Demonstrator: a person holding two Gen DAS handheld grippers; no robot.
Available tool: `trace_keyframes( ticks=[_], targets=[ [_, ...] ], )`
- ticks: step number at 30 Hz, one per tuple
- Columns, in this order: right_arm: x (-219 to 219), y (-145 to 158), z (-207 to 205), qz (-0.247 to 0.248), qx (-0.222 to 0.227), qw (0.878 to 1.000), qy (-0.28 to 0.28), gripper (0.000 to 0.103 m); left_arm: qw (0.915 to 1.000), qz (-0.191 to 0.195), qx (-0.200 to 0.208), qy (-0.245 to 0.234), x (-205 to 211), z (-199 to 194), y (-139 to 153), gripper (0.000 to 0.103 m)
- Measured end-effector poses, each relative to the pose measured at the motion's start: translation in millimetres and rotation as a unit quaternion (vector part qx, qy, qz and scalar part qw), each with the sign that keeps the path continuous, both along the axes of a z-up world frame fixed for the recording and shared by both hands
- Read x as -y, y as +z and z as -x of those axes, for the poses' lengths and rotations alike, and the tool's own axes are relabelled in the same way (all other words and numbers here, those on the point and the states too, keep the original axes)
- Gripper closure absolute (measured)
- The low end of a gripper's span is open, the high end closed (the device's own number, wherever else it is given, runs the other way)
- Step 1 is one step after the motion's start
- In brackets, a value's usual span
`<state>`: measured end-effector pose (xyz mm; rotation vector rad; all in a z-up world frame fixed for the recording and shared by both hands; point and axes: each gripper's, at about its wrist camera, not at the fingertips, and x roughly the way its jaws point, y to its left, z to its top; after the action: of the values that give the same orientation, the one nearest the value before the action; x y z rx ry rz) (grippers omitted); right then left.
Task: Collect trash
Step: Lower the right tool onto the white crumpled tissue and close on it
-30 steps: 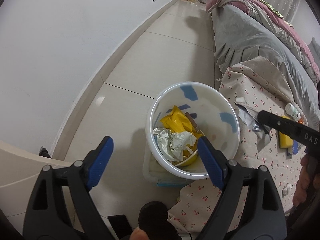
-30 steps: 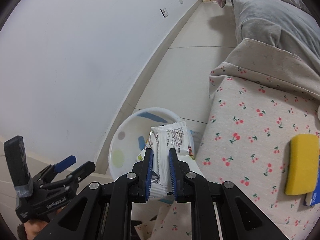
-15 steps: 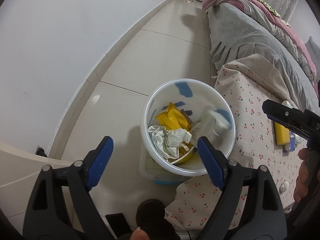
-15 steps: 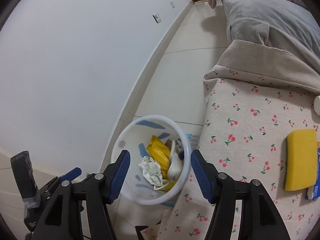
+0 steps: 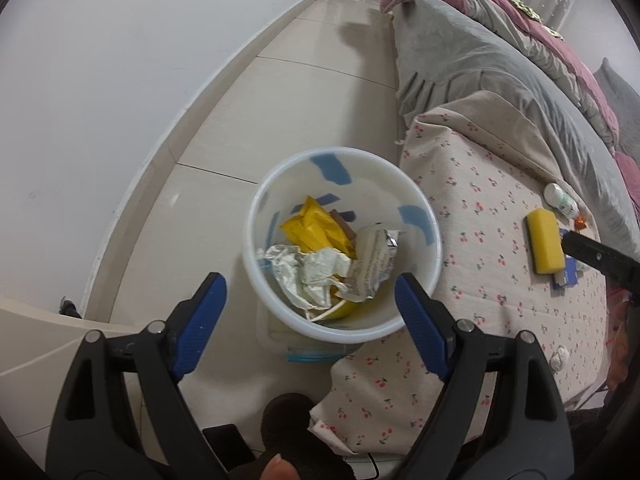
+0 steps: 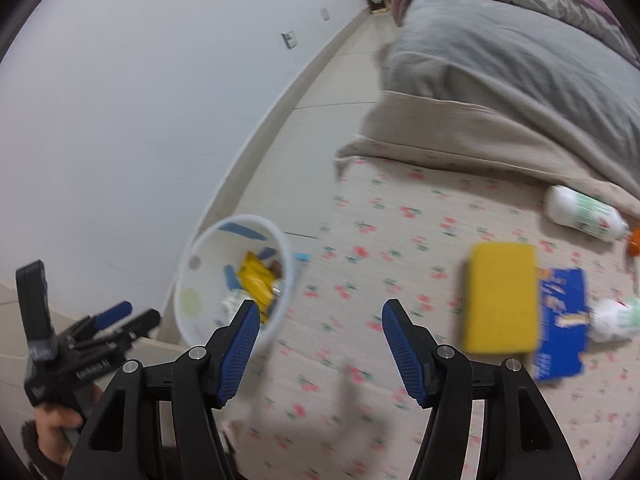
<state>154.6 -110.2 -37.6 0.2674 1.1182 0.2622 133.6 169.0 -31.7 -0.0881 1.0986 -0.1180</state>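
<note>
The white trash bin stands on the floor beside a table covered with cherry-print cloth. Inside lie a white printed wrapper, a yellow packet and crumpled paper. My left gripper hovers open above the bin, with nothing held. My right gripper is open and empty over the cloth's left part, just right of the bin. On the cloth lie a yellow sponge, a blue packet, a white bottle and a crumpled white wad.
A white wall runs along the left, with tiled floor between it and a bed under grey and pink blankets. A clear plastic box sits under the bin. A small white scrap lies near the cloth's front edge.
The right gripper opened and let the white wrapper fall into the bin, then swung right over the cloth. The left gripper stayed open above the bin.
</note>
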Motion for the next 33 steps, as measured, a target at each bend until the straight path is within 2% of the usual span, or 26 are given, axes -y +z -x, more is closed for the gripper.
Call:
trace_keyframes(
  ticks=[13, 22, 27, 31, 33],
  targets=[
    [86.9, -14.0, 54.9, 0.048, -0.062, 0.996, -0.049, 0.036, 0.9985, 0.002, -0.001, -0.055, 44.2, 8.2, 3.7, 0.017],
    [90.5, -43.8, 95.3, 0.088, -0.123, 0.988, -0.027, 0.035, 0.9966, -0.003, -0.01, -0.082, 68.8, 14.9, 0.8, 0.017],
    [95.6, -57.6, 110.1, 0.086, -0.145, 0.985, -0.03, 0.036, 0.9957, -0.005, -0.012, -0.091, 80.5, 18.6, 0.0, 0.017],
    [100.8, -69.7, 117.0, 0.092, -0.16, 0.982, -0.03, 0.047, 0.9952, -0.007, -0.012, -0.097, 88.4, 20.4, 0.6, 0.017],
    [100.7, -77.5, 119.0, 0.087, -0.173, 0.981, -0.024, 0.061, 0.995, -0.009, -0.011, -0.099, 93.2, 20.2, 0.9, 0.017]
  ],
)
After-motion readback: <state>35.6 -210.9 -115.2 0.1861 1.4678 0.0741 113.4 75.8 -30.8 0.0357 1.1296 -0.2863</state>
